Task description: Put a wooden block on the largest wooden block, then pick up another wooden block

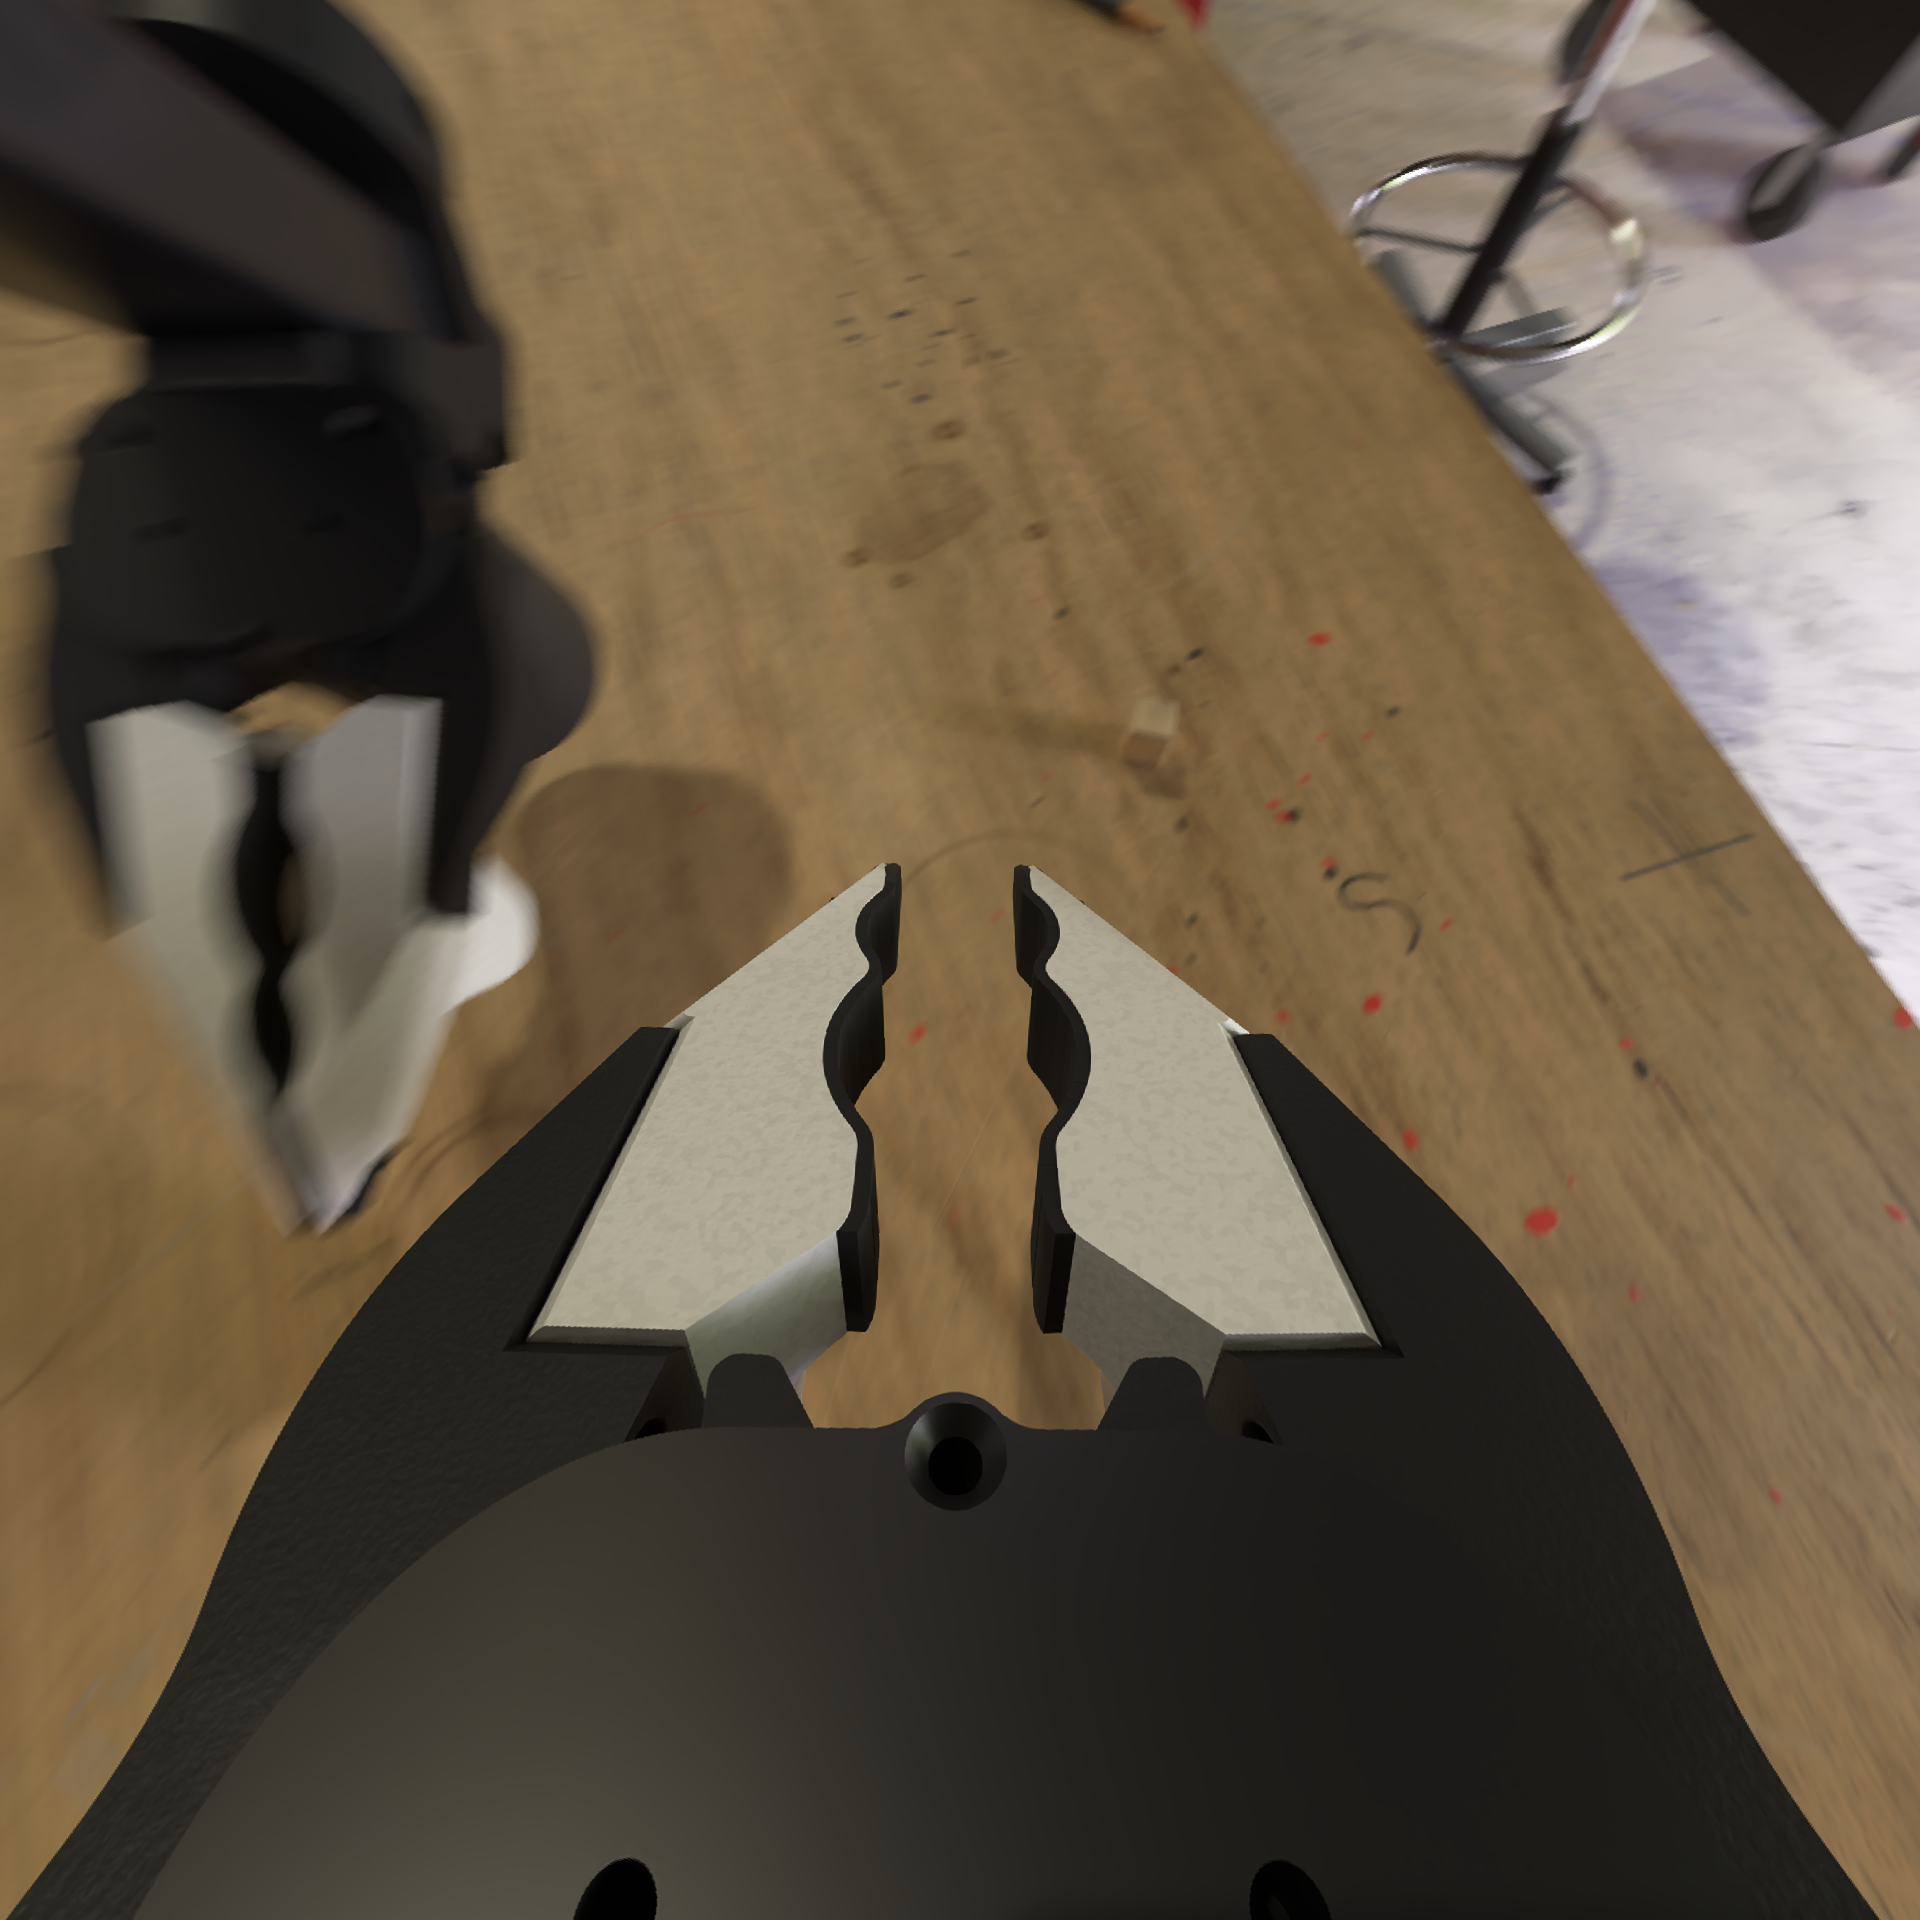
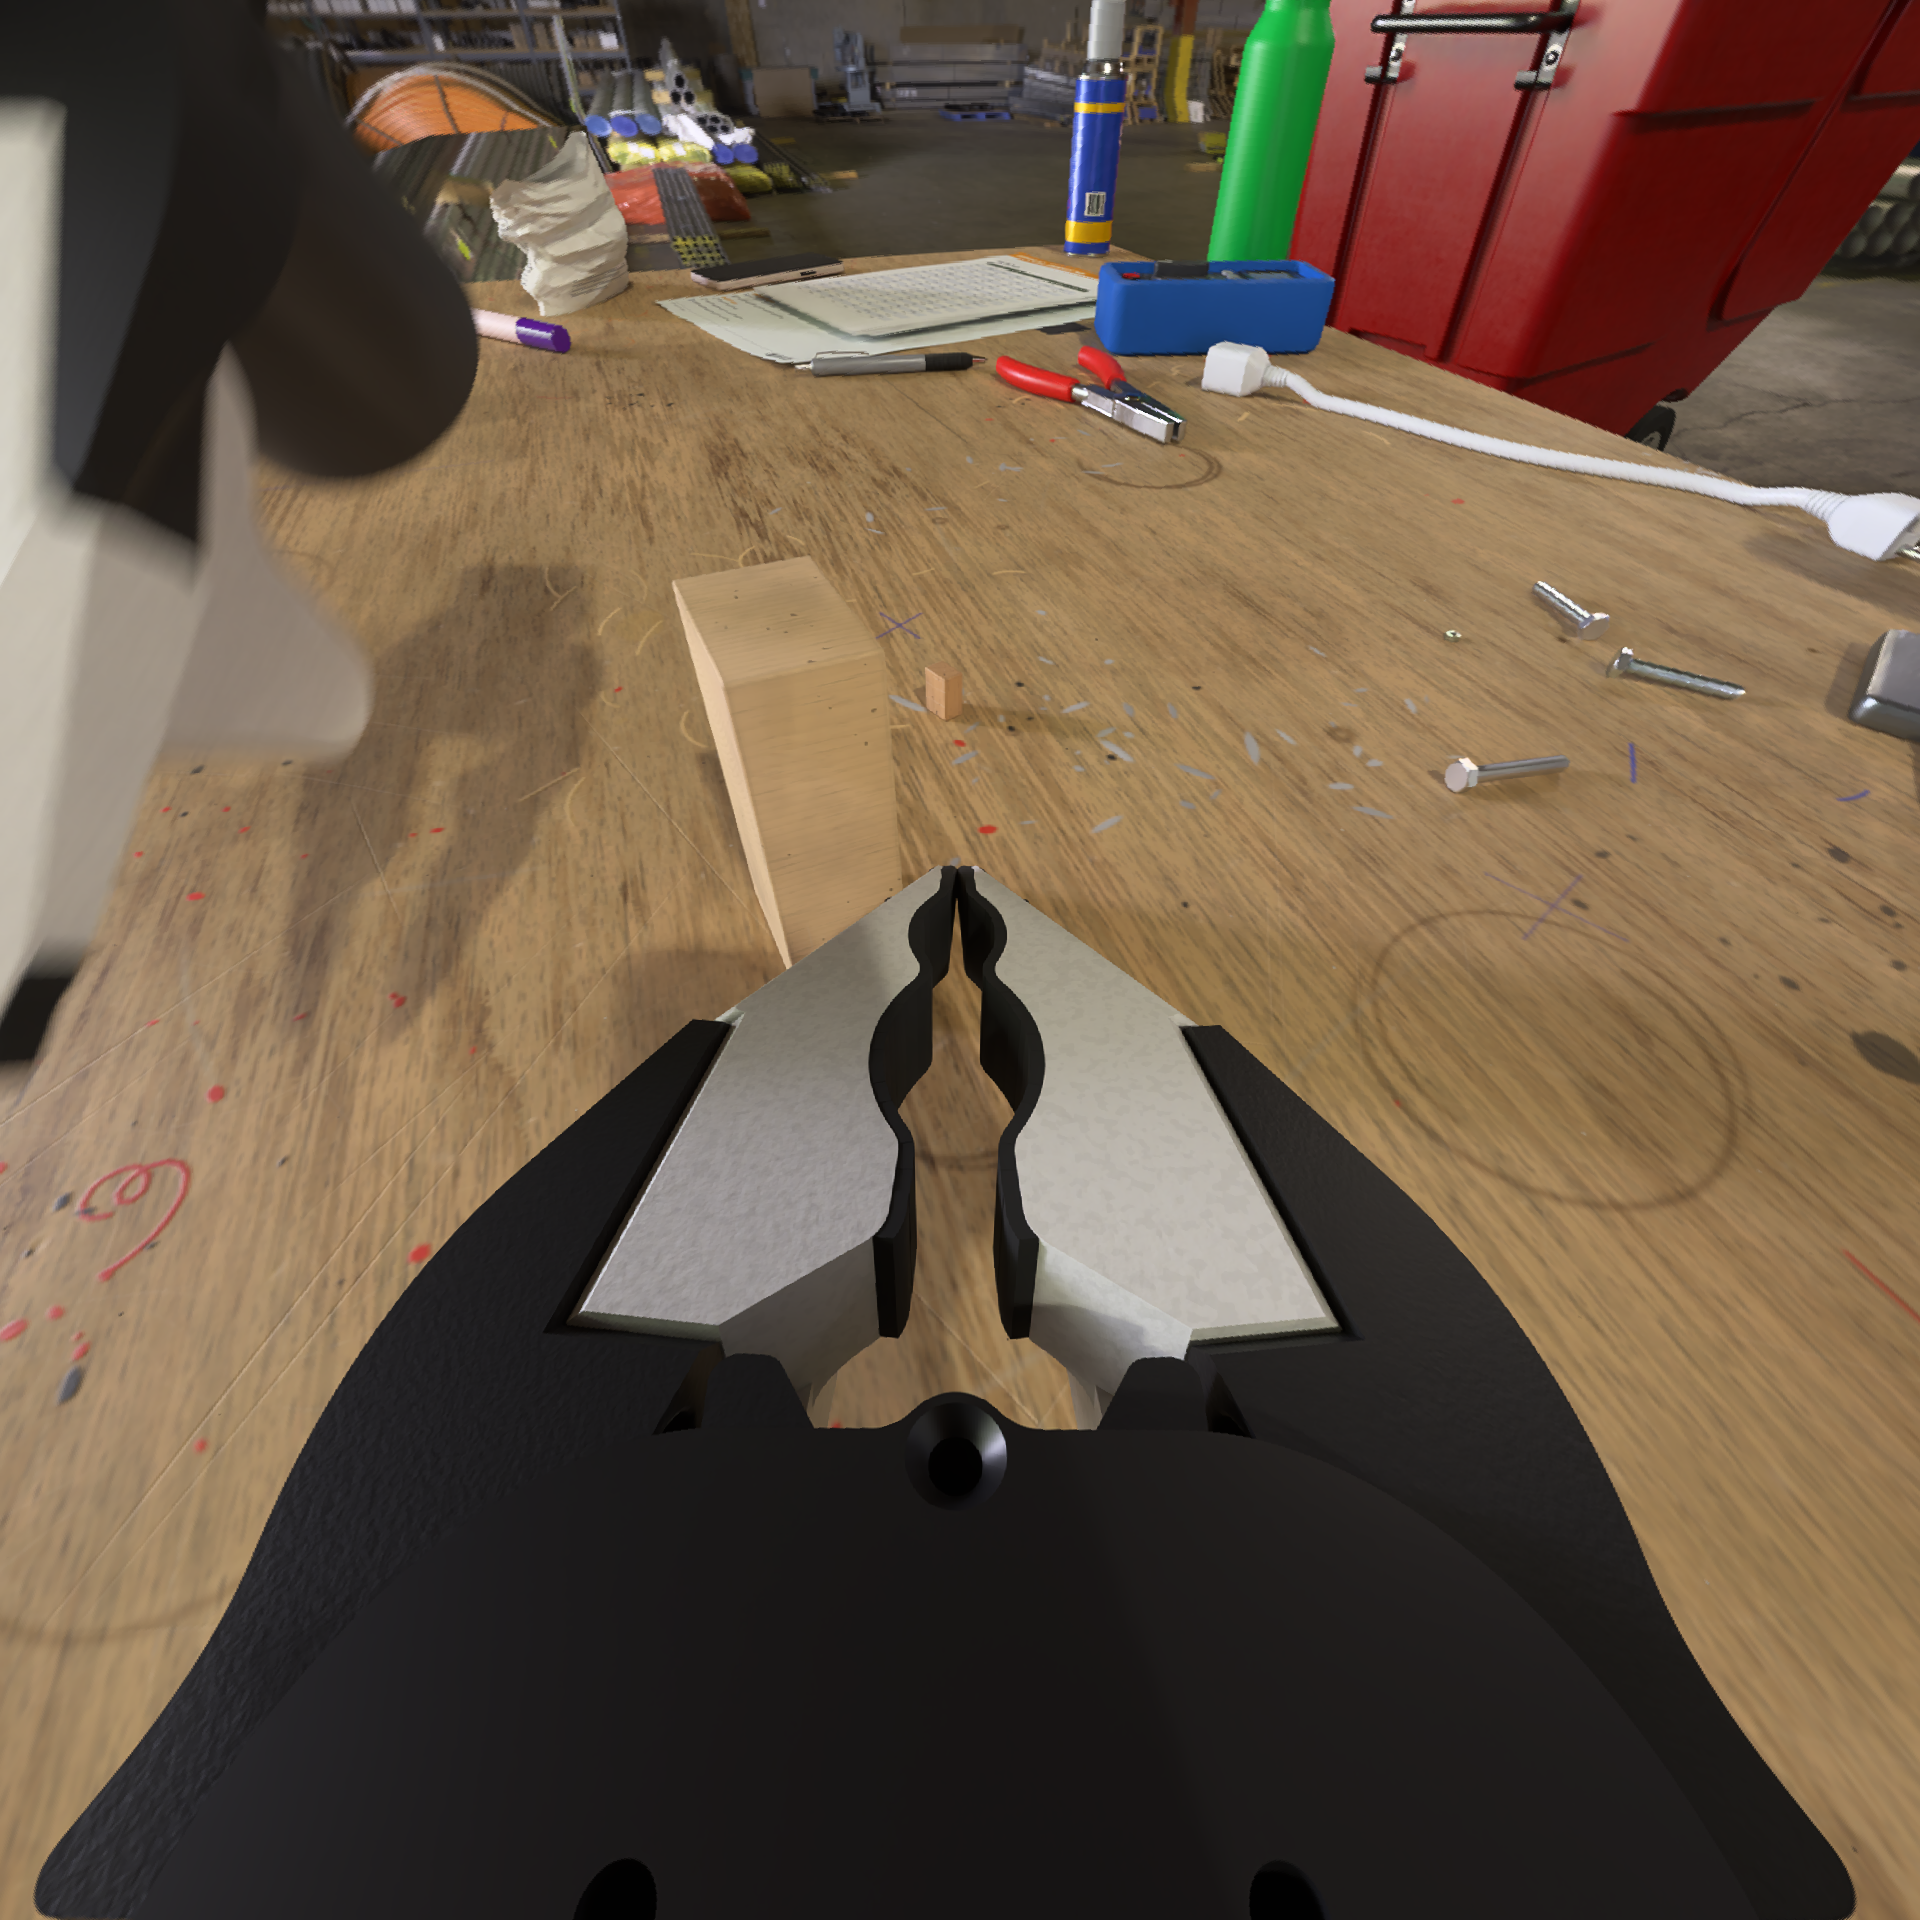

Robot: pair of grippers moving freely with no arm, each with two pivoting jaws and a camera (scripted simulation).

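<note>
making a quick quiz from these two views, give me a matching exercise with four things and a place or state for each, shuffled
Things:
1. left tool
2. right tool
3. large wooden block
4. small wooden block

Places or states:
A. upright on the table, just ahead of a shut tool's tips
B. fingers parted, nothing between them
C. on the table past the tall block, apart from it
D. fingers closed, tips together, holding nothing

Pairs: 1-B, 2-D, 3-A, 4-C
</note>
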